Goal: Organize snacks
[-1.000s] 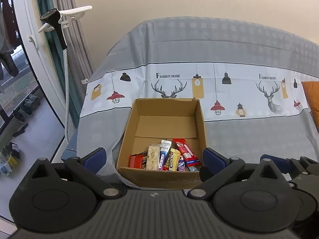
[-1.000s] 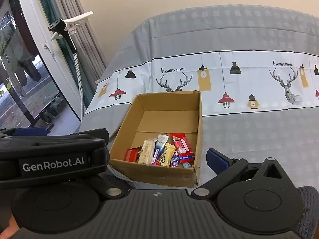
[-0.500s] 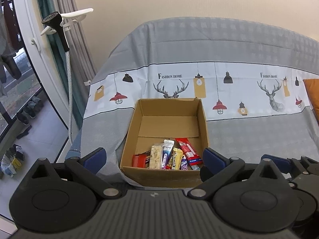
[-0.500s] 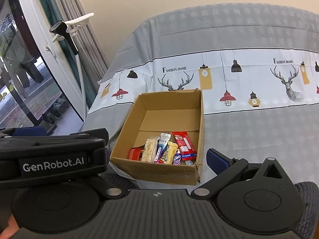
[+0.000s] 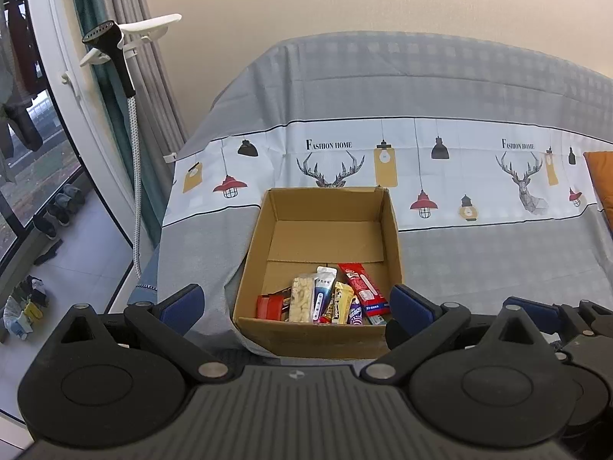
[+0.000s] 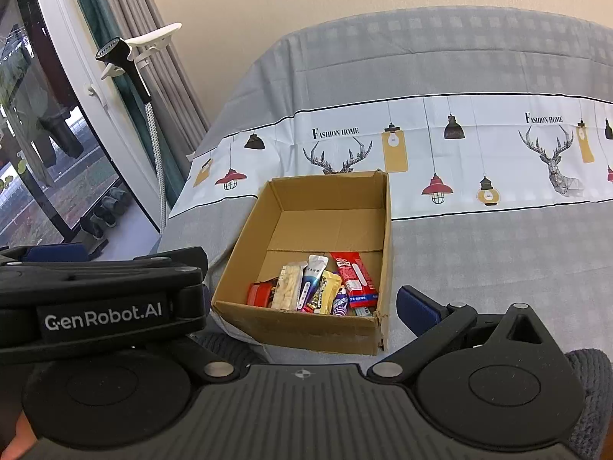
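An open cardboard box [image 5: 390, 230] stands on the cloth-covered sofa seat; it also shows in the right wrist view [image 6: 385, 211]. Several snack packets [image 5: 325, 297] lie in a row against its near wall, among them a red bar [image 5: 362, 287] and a small red pack [image 5: 266, 306]. They also show in the right wrist view [image 6: 322, 287]. My left gripper [image 5: 295, 306] is open and empty, held back just short of the box. My right gripper [image 6: 306, 303] is open and empty beside it. The left gripper's body [image 6: 99, 299] hides the right gripper's left finger.
The sofa cover [image 5: 479, 253] is grey with a white printed band. An orange cushion [image 5: 603, 180] lies at the right edge. A garment steamer on a stand [image 5: 115, 50], curtains and a glass door are at the left, with shoes on the floor [image 5: 57, 211].
Both grippers have drawn back and up a little, so the box sits slightly farther off. The box and snacks have not moved. Both grippers stay open.
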### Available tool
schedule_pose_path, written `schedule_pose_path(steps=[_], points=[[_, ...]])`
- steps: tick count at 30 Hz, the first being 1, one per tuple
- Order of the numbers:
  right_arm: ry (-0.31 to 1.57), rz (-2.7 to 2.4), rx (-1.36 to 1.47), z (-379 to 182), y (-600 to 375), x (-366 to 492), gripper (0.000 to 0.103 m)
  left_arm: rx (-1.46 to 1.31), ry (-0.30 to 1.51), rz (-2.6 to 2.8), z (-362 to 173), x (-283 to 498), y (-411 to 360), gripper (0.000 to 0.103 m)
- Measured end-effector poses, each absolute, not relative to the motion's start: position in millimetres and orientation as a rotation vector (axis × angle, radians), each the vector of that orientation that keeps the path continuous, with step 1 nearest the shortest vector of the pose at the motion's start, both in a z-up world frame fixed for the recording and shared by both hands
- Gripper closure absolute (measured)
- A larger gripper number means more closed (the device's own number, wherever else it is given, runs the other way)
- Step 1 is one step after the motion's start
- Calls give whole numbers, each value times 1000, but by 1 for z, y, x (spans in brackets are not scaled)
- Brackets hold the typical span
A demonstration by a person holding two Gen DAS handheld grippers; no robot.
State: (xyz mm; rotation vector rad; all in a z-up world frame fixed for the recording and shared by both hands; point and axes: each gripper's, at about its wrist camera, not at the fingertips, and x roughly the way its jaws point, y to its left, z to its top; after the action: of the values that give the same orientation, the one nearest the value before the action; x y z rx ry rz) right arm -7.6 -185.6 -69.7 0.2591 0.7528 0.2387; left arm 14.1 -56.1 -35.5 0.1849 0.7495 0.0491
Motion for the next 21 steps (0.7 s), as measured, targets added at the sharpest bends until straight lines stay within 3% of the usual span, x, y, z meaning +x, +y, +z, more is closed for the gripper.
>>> schedule_pose_path(steps=[21], points=[[746,245,258,-71,-182,-12,1,182,746,56,-35,8,-58,0]])
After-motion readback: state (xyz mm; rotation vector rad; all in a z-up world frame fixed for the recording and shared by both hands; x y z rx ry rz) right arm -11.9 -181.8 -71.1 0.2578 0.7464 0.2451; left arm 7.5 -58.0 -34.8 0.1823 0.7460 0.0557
